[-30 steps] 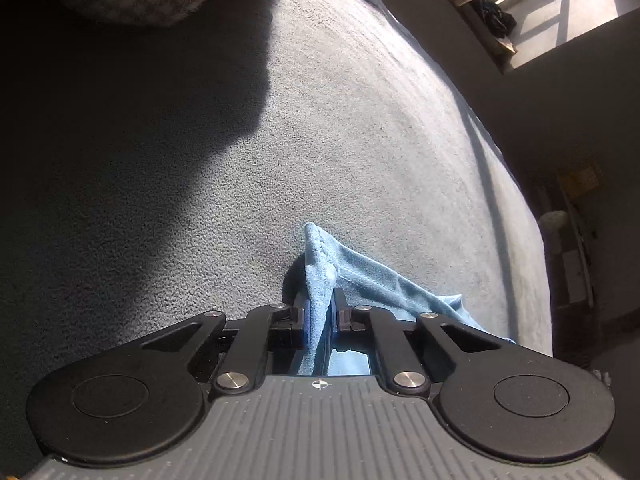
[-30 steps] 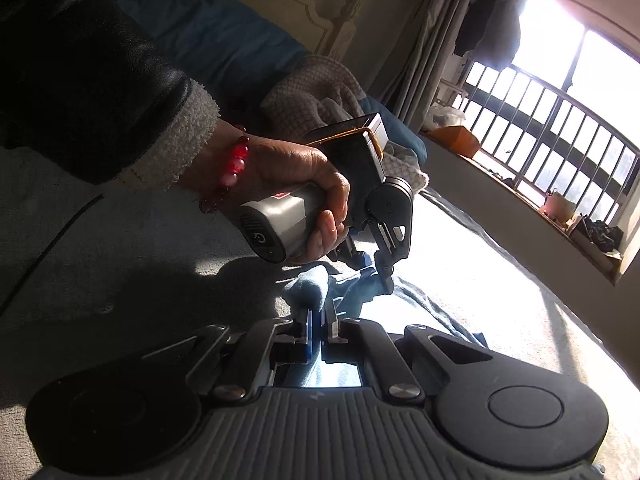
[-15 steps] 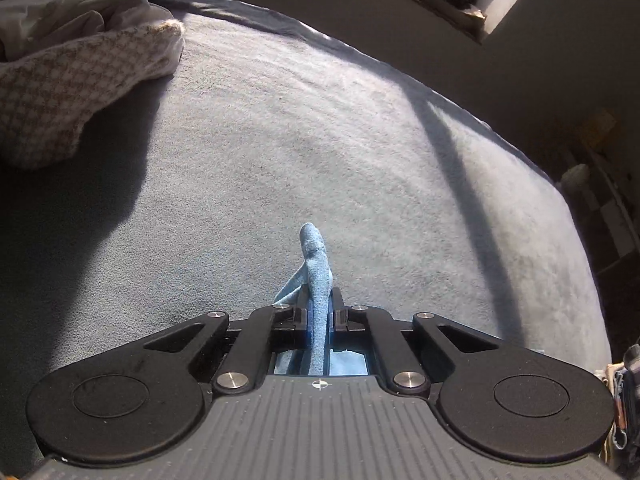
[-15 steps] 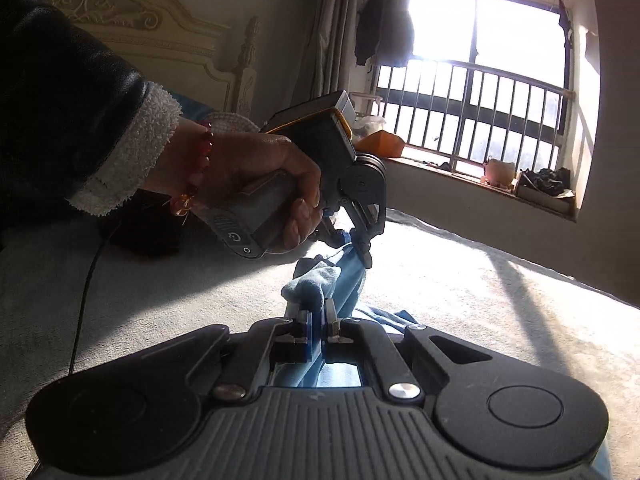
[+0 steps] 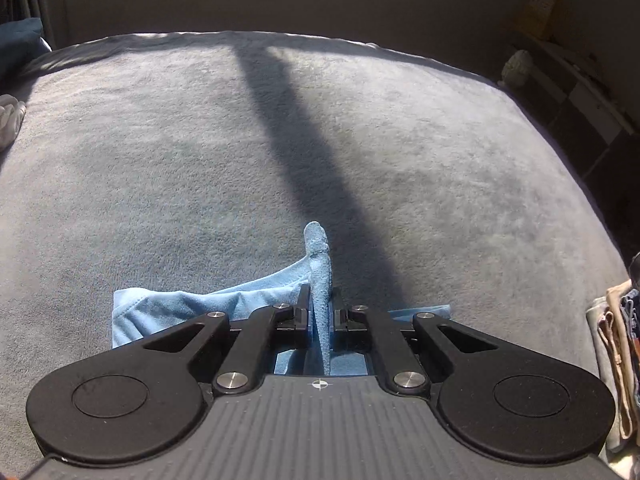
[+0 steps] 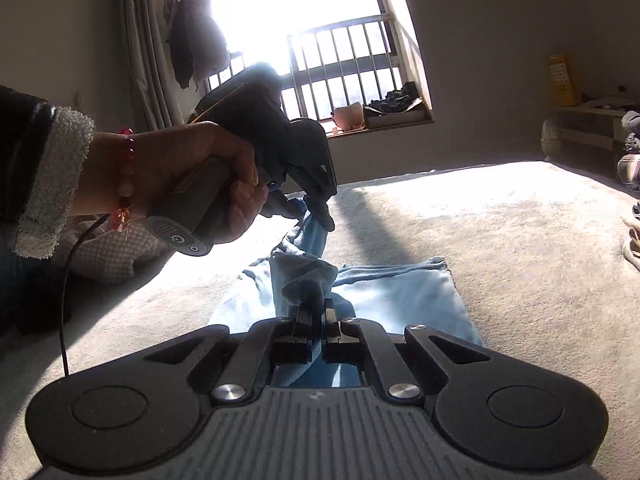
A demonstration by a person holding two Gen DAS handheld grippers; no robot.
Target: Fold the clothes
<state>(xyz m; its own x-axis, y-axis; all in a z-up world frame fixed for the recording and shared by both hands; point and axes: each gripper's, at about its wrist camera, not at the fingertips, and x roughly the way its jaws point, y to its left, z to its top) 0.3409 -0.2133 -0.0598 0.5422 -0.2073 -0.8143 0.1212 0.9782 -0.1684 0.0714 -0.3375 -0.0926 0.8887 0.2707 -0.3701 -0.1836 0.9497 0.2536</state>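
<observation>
On the grey bed (image 5: 200,140) we had the light blue garment (image 6: 400,292) lying partly flat, its near portion bunched and lifted. Our left gripper (image 5: 320,304) had its fingers clamped on a fold of it that poked up past the tips. Our right gripper (image 6: 318,316) pinched another bunched fold. From the right wrist view, our left hand (image 6: 192,184) gripped its handle just above the cloth.

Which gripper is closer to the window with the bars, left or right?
Left. In the right wrist view the left gripper is held up beyond the right gripper, between it and the barred window. Both are shut on the blue garment.
</observation>
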